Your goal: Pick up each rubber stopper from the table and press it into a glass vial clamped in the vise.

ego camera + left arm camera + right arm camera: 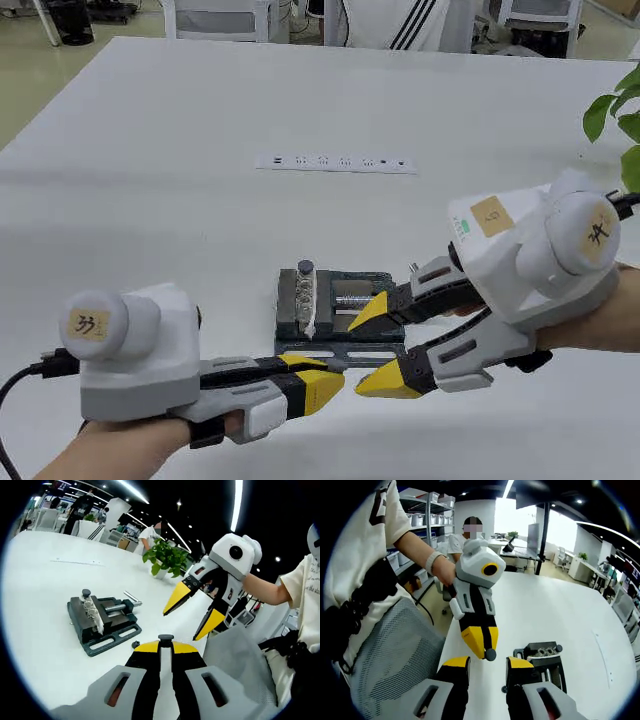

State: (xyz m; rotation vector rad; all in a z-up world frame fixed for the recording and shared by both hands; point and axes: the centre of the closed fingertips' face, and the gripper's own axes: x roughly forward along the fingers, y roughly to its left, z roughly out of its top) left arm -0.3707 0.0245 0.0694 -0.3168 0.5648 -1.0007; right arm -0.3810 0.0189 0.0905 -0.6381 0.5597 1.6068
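Observation:
A dark vise (288,305) sits mid-table and clamps a row of glass vials (304,296); the far vial carries a dark stopper (305,267). My left gripper (322,380) is shut on a dark rubber stopper (165,638), held just in front of the vise. The right gripper view shows that stopper (490,654) at the left gripper's (482,647) yellow tips. My right gripper (378,345) stands open beside the vise's right side, nothing between its jaws, close to the left gripper. A loose stopper (135,644) lies on the table by the vise base (100,645).
A white power strip (335,162) lies farther back on the white table (150,200). A green plant (618,110) stands at the right edge. A grey mesh chair (395,650) is below the table's near edge. People stand in the background.

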